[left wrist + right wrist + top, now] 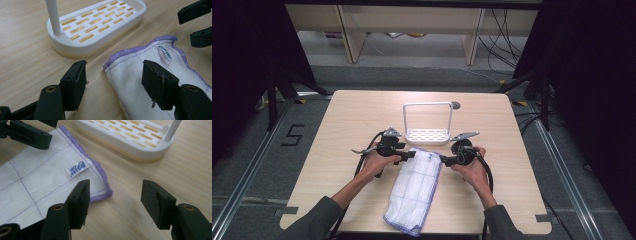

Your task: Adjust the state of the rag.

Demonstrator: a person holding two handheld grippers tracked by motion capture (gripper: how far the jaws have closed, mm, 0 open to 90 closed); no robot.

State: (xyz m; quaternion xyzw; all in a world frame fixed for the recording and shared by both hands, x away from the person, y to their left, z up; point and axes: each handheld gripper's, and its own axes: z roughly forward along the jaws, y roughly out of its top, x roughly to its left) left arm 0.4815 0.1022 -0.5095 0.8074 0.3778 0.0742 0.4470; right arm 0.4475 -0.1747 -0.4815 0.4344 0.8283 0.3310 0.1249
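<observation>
right hand-held gripper (113, 205): jaws apart, nothing between the pads | cloth (37, 185): white, purple hem, lying flat on the wooden surface (140, 182), its corner just beside the left jaw | label (79, 168): blue print, near that corner | rack (130, 138): white, slotted base, beyond the cloth | left hand-held gripper (37, 130): top left, over the cloth

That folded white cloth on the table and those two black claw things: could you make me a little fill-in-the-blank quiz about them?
1. The white cloth has a hem stitched in ____ thread.
2. Beyond the cloth stands a white slotted rack with a tall ____ handle.
3. The left gripper and right gripper both have their jaws ____.

Missing words: purple; white; open
</observation>
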